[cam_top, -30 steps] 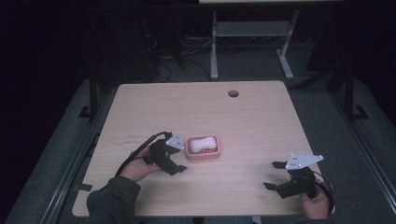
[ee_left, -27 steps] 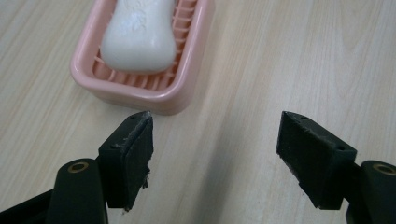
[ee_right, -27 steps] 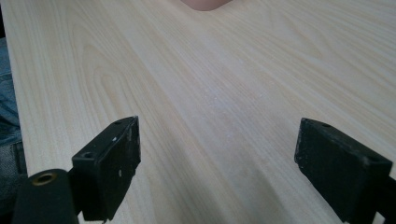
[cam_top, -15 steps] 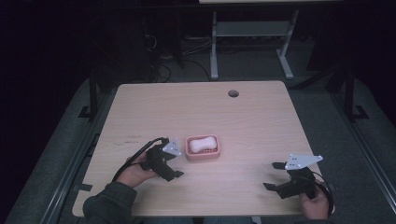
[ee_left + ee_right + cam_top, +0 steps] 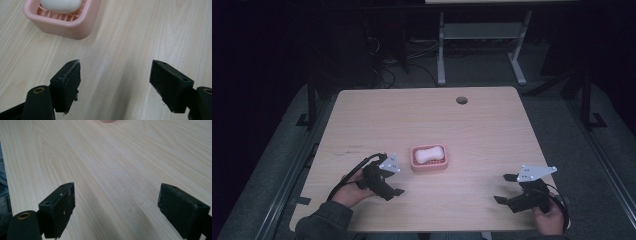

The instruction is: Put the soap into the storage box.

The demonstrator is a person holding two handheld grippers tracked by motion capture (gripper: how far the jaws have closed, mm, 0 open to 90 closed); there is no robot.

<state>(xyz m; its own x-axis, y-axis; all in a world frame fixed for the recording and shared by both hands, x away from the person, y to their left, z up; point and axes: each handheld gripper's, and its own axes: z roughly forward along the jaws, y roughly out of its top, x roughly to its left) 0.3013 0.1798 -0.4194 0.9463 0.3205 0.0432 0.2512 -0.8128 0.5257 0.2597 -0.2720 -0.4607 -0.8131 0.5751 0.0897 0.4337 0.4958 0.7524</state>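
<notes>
Pale wood-grain laminate covers the tabletop (image 5: pixel 492 125), a rounded-corner rectangle with a small dark round hole (image 5: pixel 461 100) near its far edge. Near the middle stands a pink soap dish (image 5: pixel 429 158), a rounded rectangular tray of smooth moulded plastic with a slatted floor. A white bar of soap (image 5: pixel 428 153), smooth and pillow-shaped, lies inside the dish on the slats.

Left gripper (image 5: pixel 395 185): held low over the tabletop just beside the dish, on its near left, not touching it. Its black fingers (image 5: pixel 67 85) are spread wide and have just been opening; only bare laminate lies between them. The finger pads are flat rectangular blocks with a matt, slightly frayed rubbery face. In the left gripper view the dish (image 5: pixel 65 18) sits beyond the left finger, clear of both pads, with the soap (image 5: pixel 61 5) at the top edge.

Right gripper (image 5: pixel 504 188): held near the front right corner of the tabletop, well apart from the dish. Its fingers (image 5: pixel 58 208) are likewise spread wide over bare laminate. A grey three-cornered plate (image 5: pixel 536 173) tops the unit.

Dark floor and a white metal frame (image 5: pixel 477 45) lie beyond the table.
</notes>
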